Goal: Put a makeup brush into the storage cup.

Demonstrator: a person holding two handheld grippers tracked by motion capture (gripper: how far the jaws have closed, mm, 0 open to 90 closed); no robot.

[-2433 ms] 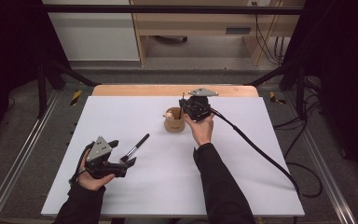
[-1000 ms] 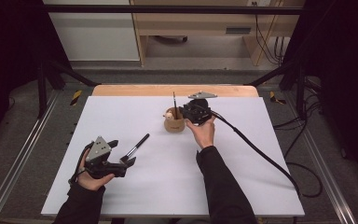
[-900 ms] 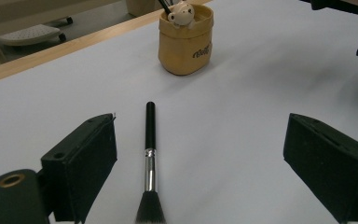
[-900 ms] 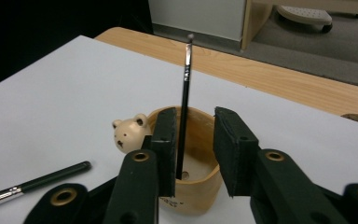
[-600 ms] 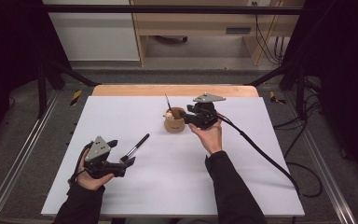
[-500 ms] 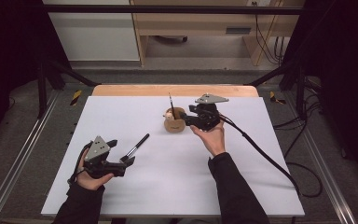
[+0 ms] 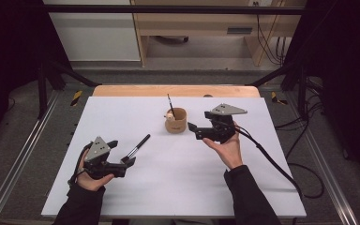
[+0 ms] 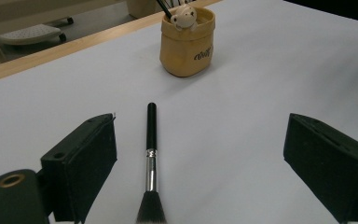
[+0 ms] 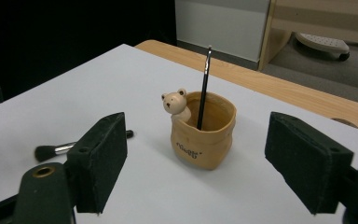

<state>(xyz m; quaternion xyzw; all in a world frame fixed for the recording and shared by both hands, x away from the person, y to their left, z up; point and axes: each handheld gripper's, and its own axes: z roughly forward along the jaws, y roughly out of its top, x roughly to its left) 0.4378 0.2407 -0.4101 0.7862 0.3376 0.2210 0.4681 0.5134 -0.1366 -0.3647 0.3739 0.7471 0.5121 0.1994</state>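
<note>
A thin brush [image 9: 204, 88] is seen standing in the tan cup [image 7: 176, 120], handle up, its axis near upright and tilted slightly toward the table's far left. A second brush [image 7: 135, 148] lies flat on the white table [image 7: 262, 187], bristles toward the left gripper [image 7: 122, 157], handle aimed at the cup.

The right gripper [image 7: 193, 131] is held just right of the cup; its jaws have just been opening, stand wide, nothing gripped. The left gripper's jaws are spread, apparently clear of the bristles.
</note>
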